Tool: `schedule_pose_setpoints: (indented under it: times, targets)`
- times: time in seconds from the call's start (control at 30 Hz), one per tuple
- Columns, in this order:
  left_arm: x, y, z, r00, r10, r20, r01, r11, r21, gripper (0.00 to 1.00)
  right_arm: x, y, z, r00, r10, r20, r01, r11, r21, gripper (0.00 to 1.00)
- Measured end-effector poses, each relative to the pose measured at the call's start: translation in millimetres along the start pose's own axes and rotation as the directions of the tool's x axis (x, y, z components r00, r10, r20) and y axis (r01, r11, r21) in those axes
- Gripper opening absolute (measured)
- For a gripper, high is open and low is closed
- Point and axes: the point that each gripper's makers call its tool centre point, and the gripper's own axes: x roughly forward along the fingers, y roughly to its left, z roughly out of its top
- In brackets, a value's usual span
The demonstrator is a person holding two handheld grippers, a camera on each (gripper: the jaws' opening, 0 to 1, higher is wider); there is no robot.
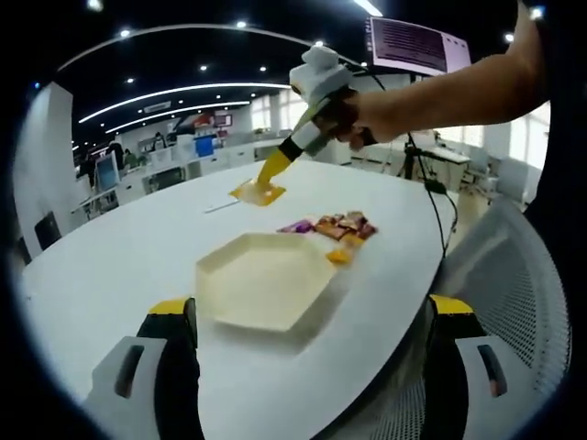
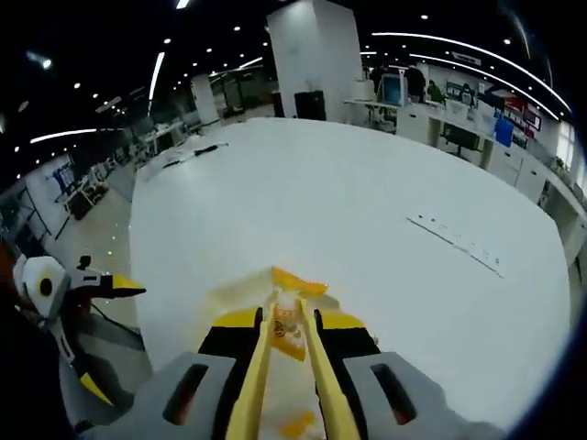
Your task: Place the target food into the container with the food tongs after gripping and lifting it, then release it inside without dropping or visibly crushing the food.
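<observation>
Tongs point(image 2: 286, 367) in the right gripper point(image 2: 286, 323) point at a yellow packet point(image 2: 295, 282).

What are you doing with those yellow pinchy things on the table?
A person is using yellow food tongs held in the right gripper to pick up a yellow snack packet lying on the white table. The tongs are down at the packet, which is not lifted yet. The hexagonal container waits in front of the open left gripper, with more snack packets beside it.
</observation>
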Motion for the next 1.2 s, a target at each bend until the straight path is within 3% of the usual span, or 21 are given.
schedule_pose_setpoints:
  times: [0.3,0.8,0.97,1.1,1.2]
  targets:
    - [-1,1.6,1.2,1.000,0.011,0.004,-0.011,1.000,0.000,0.99,15,32,12.9,0.998,0.055,-0.005,-0.055,0.997,-0.057,0.21]
    - [-1,3.1,1.5,1.000,0.020,0.006,-0.020,1.000,0.000,0.99,20,45,17.9,0.996,0.086,-0.019,-0.088,0.991,-0.098,0.21]
    - [-1,3.0,2.0,1.000,0.020,0.005,-0.020,1.000,0.002,0.99,23,54,15.4,0.992,0.120,-0.030,-0.123,0.981,-0.149,0.24]
    - [-1,2.4,1.7,1.000,0.018,0.004,-0.018,1.000,0.003,0.99,24,62,15.0,0.985,0.169,-0.028,-0.171,0.975,-0.139,0.27]
    - [-1,2.5,1.5,1.000,0.019,0.003,-0.019,1.000,0.002,0.99,22,61,14.9,0.987,0.160,-0.027,-0.162,0.973,-0.166,0.26]
